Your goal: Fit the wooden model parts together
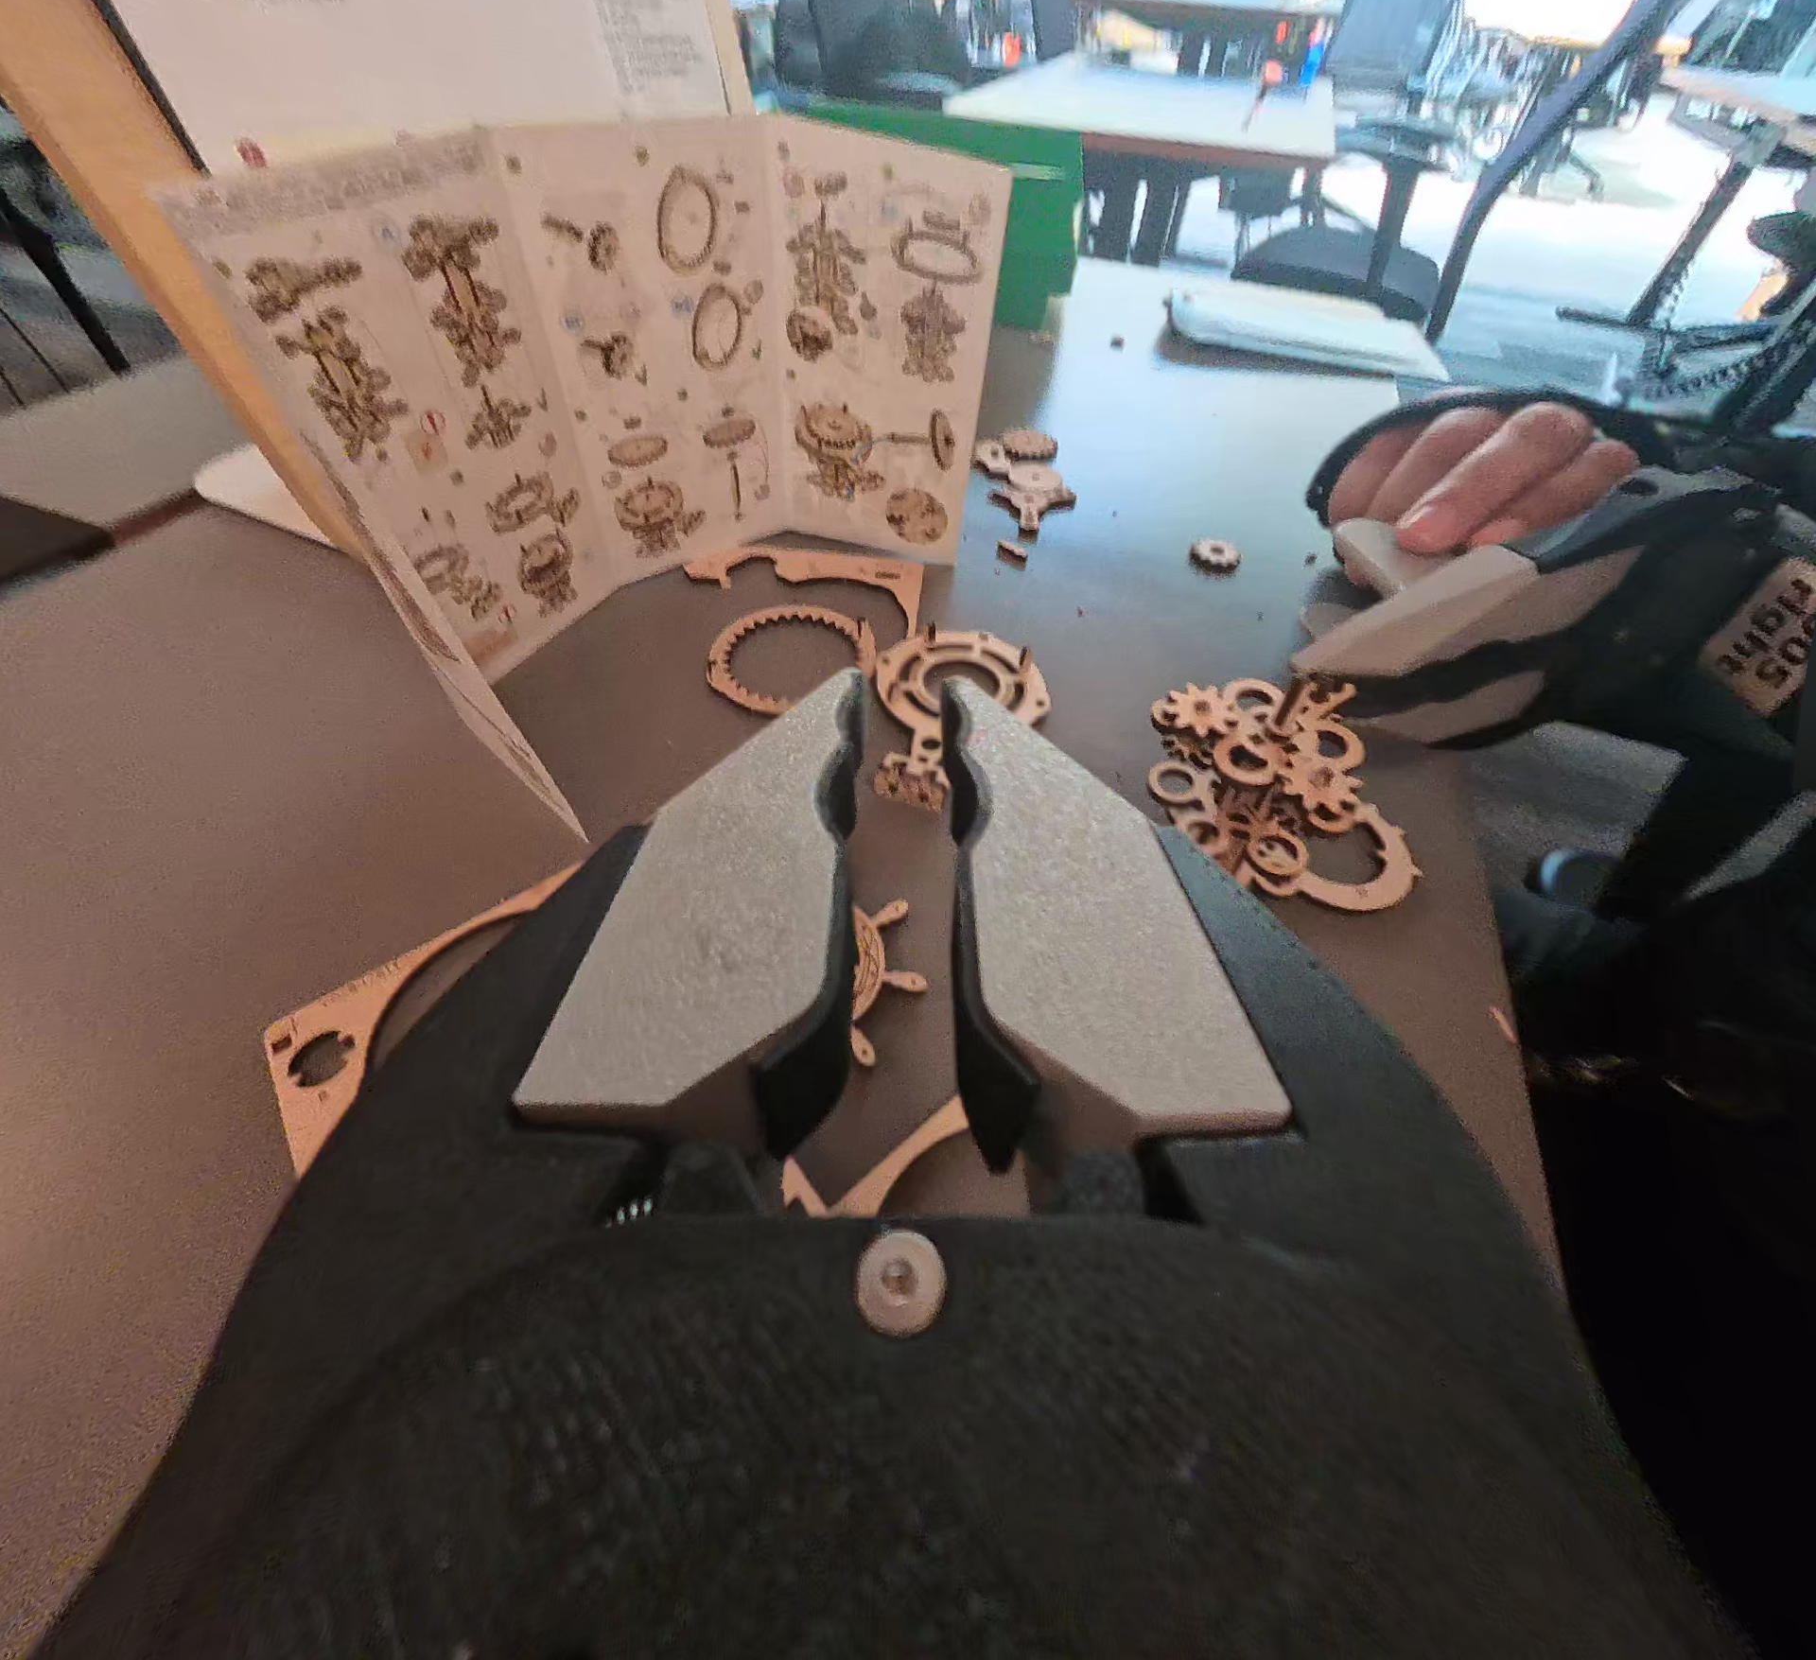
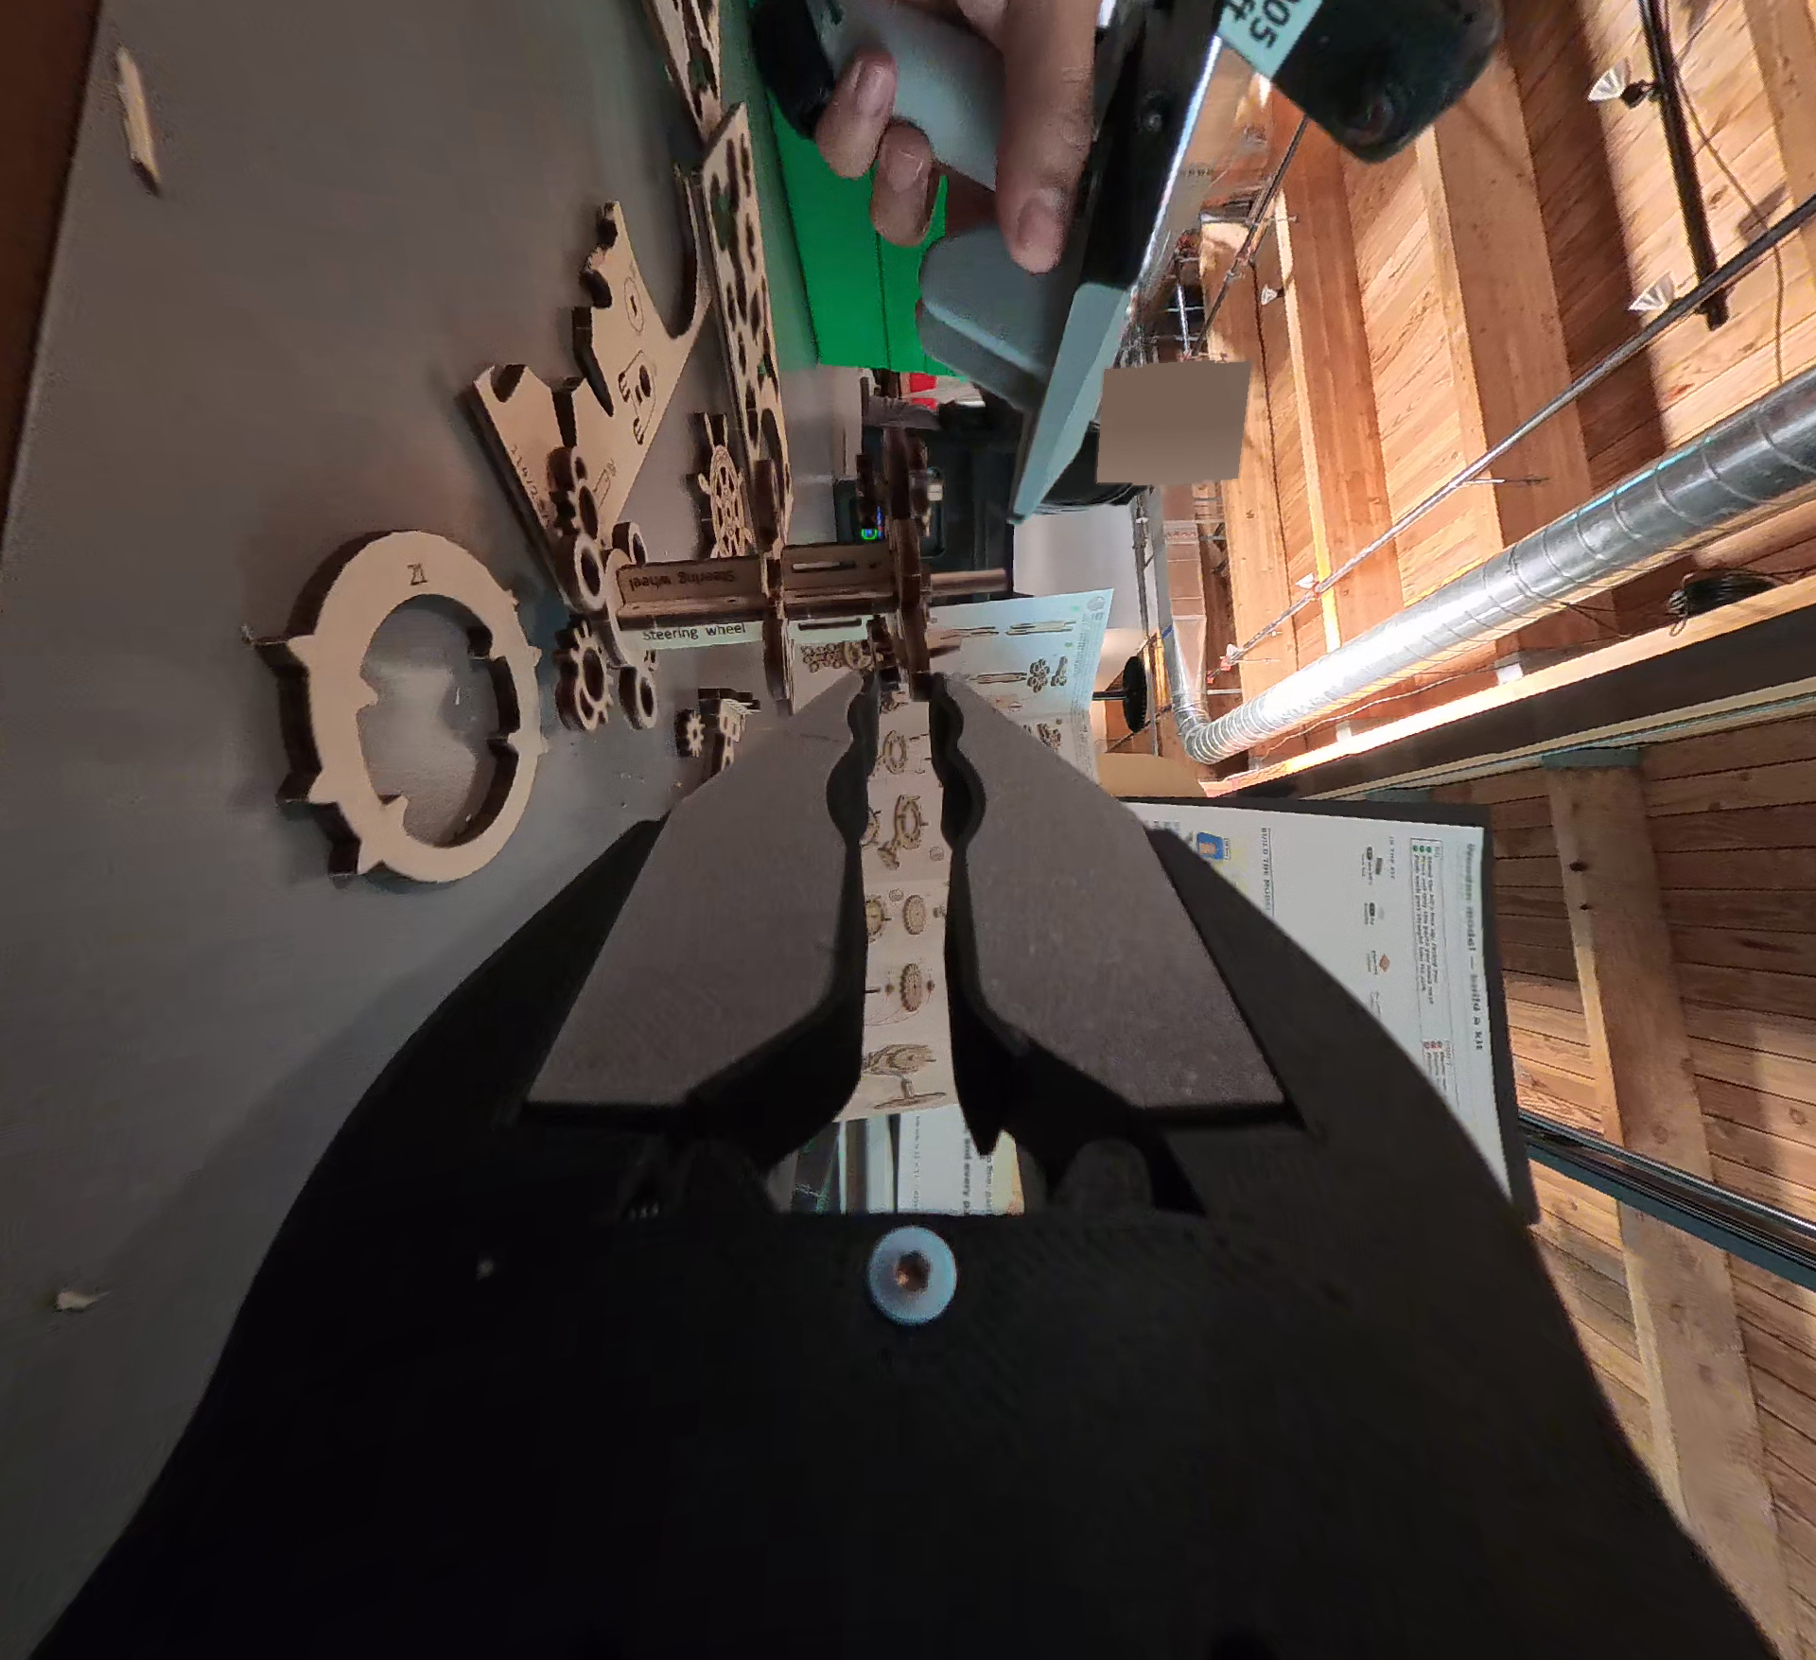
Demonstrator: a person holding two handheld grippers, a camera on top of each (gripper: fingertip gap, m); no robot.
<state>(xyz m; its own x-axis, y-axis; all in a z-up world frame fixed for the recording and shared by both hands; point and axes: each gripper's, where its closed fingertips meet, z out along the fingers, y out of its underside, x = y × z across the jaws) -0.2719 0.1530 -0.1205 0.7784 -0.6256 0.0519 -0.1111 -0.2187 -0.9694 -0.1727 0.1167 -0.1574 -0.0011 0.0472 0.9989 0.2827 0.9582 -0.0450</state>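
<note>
My left gripper [image 1: 902, 701] hovers over the grey table, its jaws a narrow gap apart with nothing between them. Below its tips lies a round wooden frame part [image 1: 993, 679], with a toothed wooden ring [image 1: 776, 660] to its left. A wooden gear assembly [image 1: 1268, 787] stands to the right. My right gripper [image 2: 899, 689] grips the rim of a gear on that assembly [image 2: 816, 601]. It also shows in the left wrist view [image 1: 1317, 679], at the assembly's upright post.
A folded instruction leaflet [image 1: 609, 355] stands behind the parts, with a green box [image 1: 983, 178] beyond it. A notched wooden ring [image 2: 423, 709], a ship's wheel piece [image 1: 879, 964], cut-out sheet frames [image 1: 324, 1062] and loose small gears [image 1: 1214, 553] lie around. The table edge [image 1: 1513, 974] is to the right. The gap from one gripper's tips to the other's is roughly 12 cm.
</note>
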